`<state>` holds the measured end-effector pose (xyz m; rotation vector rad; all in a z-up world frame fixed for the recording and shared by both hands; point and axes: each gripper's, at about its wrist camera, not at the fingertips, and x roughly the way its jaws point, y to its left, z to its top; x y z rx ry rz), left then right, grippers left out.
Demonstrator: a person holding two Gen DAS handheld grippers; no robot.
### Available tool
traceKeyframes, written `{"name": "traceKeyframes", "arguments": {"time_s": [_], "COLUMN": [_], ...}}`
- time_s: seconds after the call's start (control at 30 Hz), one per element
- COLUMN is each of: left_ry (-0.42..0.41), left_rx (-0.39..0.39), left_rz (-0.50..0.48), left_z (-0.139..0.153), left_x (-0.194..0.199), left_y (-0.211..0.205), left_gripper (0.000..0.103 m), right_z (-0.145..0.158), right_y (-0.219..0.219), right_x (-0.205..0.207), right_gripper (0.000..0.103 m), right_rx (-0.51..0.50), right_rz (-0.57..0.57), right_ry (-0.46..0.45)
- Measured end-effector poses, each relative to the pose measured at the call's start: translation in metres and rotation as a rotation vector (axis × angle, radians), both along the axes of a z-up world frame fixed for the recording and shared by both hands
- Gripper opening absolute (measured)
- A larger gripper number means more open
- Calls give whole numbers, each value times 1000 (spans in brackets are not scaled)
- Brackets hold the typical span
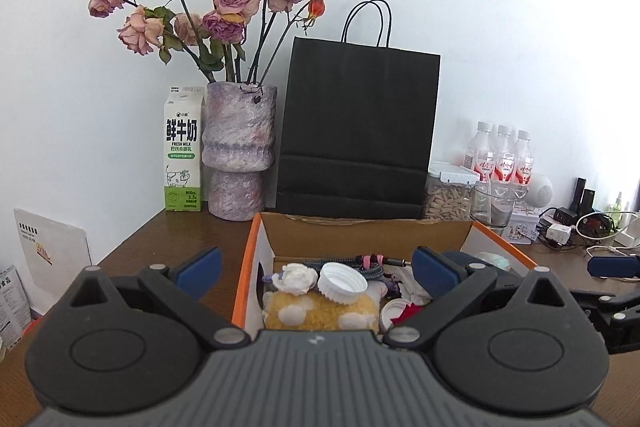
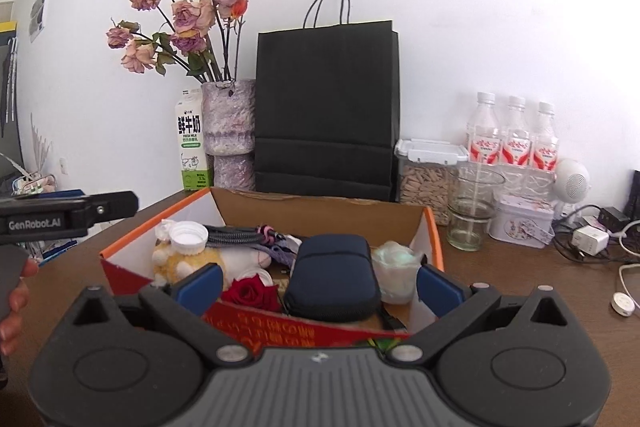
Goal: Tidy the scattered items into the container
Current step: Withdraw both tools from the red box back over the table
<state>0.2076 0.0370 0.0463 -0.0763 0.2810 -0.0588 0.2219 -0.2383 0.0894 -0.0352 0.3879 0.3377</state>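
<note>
**Both grippers empty over a filled box**

Left wrist view: the left gripper (image 1: 316,271) hangs with its fingers spread wide and nothing between them. Between and just beyond the fingers sits the cardboard box (image 1: 248,259), holding a white cap (image 1: 342,283) atop a yellow plush toy (image 1: 320,311) and a braided cable (image 1: 352,263). The right finger hides much of the box's far side.

Right wrist view: the right gripper (image 2: 318,285) is likewise wide open and empty, poised over the box's near wall. Here a dark zip pouch (image 2: 334,275), a red rose (image 2: 252,293) and a crumpled tissue (image 2: 394,267) show between the fingers. The tabletop (image 2: 520,291) nearby appears tidy, so the gathering seems nearly done.
</note>
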Motion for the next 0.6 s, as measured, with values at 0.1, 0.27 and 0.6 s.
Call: {"name": "traceKeyframes", "arguments": {"time_s": [0.1, 0.27, 0.6], "left_ry": [29, 82, 248], "left_rx": [1, 15, 44], "left_rz": [0, 11, -34], "left_z": [-6, -18, -45], "left_x": [-8, -22, -26], "left_y": [4, 6, -5], "left_gripper": [103, 103, 103], "right_z": [-5, -19, -51], "right_y": [-9, -17, -20], "right_x": [-12, -27, -36], "right_gripper": [103, 103, 103], "right_rx": [3, -23, -79], "right_rz": [-14, -28, -62], "right_ry": [26, 71, 198]}}
